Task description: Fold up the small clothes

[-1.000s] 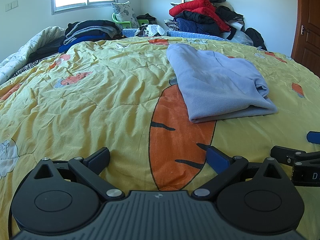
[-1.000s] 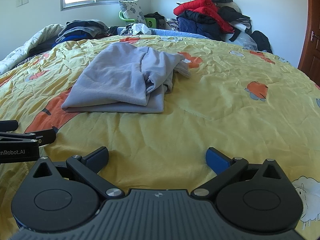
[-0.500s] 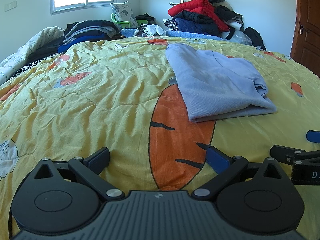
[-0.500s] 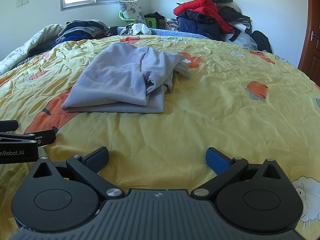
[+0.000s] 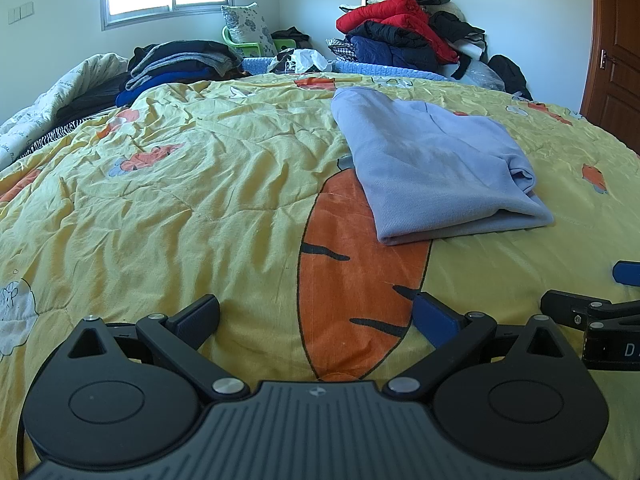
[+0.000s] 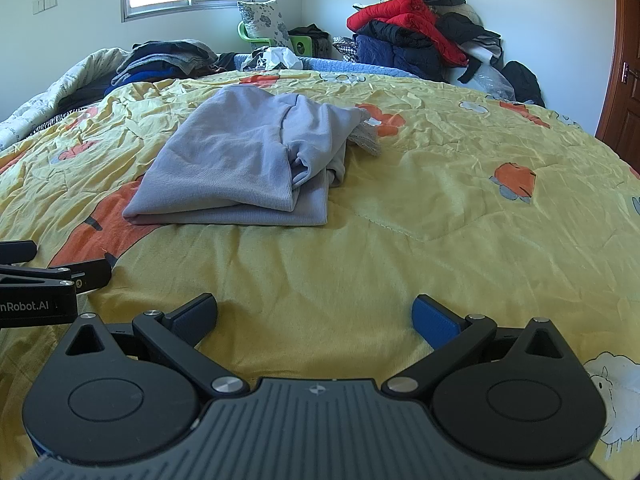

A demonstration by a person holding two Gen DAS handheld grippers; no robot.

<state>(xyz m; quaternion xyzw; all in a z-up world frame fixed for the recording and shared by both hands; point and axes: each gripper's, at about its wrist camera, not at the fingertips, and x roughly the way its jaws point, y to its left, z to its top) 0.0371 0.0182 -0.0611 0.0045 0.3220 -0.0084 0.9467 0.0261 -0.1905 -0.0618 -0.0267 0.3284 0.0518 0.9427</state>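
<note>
A light blue-grey garment [image 5: 432, 168] lies folded in a rough rectangle on the yellow bedspread [image 5: 180, 208]. In the right wrist view the garment [image 6: 244, 168] shows bunched layers on its right side. My left gripper [image 5: 316, 312] is open and empty, low over the bedspread, well short of the garment. My right gripper [image 6: 314, 312] is open and empty, also short of the garment. Each gripper shows at the edge of the other's view.
A stack of dark folded clothes [image 5: 180, 60] sits at the far left of the bed. A heap of red and dark jackets [image 5: 404, 36] is piled against the far wall. A wooden door [image 5: 616, 40] stands at the right.
</note>
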